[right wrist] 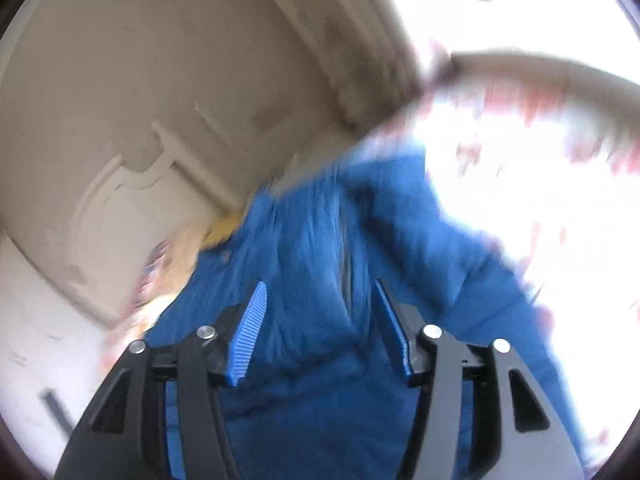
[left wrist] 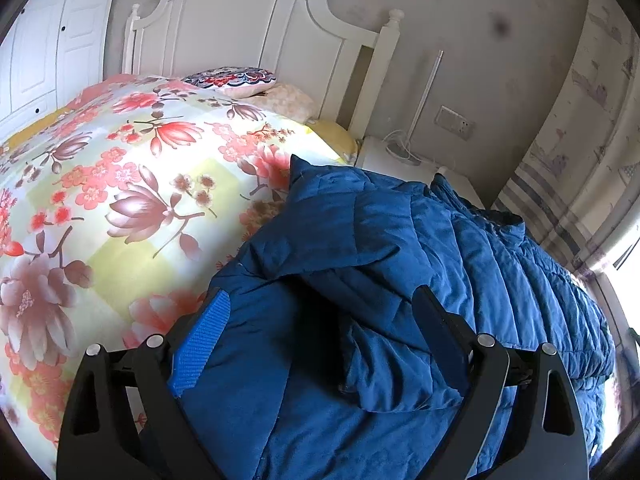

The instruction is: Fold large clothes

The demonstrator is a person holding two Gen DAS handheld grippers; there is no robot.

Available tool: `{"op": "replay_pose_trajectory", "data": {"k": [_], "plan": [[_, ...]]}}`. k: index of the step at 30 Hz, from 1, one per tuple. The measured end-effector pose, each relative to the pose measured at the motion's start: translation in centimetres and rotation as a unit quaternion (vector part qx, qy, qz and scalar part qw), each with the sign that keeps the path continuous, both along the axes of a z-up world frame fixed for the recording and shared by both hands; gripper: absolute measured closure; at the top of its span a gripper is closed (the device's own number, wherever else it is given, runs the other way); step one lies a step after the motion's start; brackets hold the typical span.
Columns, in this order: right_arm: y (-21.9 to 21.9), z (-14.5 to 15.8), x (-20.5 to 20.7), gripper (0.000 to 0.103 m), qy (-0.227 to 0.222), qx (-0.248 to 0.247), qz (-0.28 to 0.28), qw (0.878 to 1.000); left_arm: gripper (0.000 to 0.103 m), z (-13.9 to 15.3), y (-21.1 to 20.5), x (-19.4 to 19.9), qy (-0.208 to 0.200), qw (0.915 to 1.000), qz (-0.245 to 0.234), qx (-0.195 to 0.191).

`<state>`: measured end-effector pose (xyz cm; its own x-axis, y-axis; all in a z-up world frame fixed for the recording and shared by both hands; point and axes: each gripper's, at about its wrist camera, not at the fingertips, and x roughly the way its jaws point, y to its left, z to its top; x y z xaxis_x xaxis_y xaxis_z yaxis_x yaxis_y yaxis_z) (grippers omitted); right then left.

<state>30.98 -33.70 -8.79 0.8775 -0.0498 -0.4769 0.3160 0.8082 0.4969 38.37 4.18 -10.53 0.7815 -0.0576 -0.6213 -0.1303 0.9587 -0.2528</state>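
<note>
A large blue quilted jacket [left wrist: 400, 264] lies along the right side of a bed, with one part folded over its body. My left gripper [left wrist: 320, 292] hovers low over that folded part. Its jaws stand wide, and the blue pad [left wrist: 204, 340] lies beside the fabric without pinching it. The right wrist view is blurred. There my right gripper [right wrist: 320, 284] stands partly open just above the jacket [right wrist: 320, 360]. Both ribbed blue pads [right wrist: 248, 332] are bare, with cloth below the gap and none gripped.
The bed carries a floral quilt [left wrist: 132, 184] in pink and yellow, with pillows [left wrist: 236, 78] against a white headboard [left wrist: 256, 24]. A white nightstand [left wrist: 400, 156] with a lamp pole and cables stands right of the bed. A curtain [left wrist: 580, 160] and a bright window are at the far right.
</note>
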Motion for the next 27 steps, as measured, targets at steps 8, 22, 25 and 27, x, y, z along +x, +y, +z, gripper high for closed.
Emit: {"op": "replay_pose_trajectory", "data": {"k": [8, 22, 25, 27], "plan": [[8.2, 1.1, 5.9, 0.034, 0.079, -0.258, 0.125, 0.955, 0.015, 0.0, -0.3, -0.1, -0.002, 1.0, -0.003, 0.006], [7.9, -3.1, 8.3, 0.029, 0.149, -0.247, 0.154, 0.945, 0.015, 0.7, -0.5, -0.2, -0.009, 0.9999, -0.004, 0.011], [8.1, -2.9, 8.6, 0.028, 0.152, -0.248, 0.155, 0.944, 0.015, 3.4, -2.0, 0.1, -0.039, 0.9983, -0.044, 0.003], [8.0, -3.0, 8.6, 0.028, 0.153, -0.247, 0.156, 0.944, 0.012, 4.9, -4.1, 1.5, -0.038, 0.9948, -0.092, 0.023]]}}
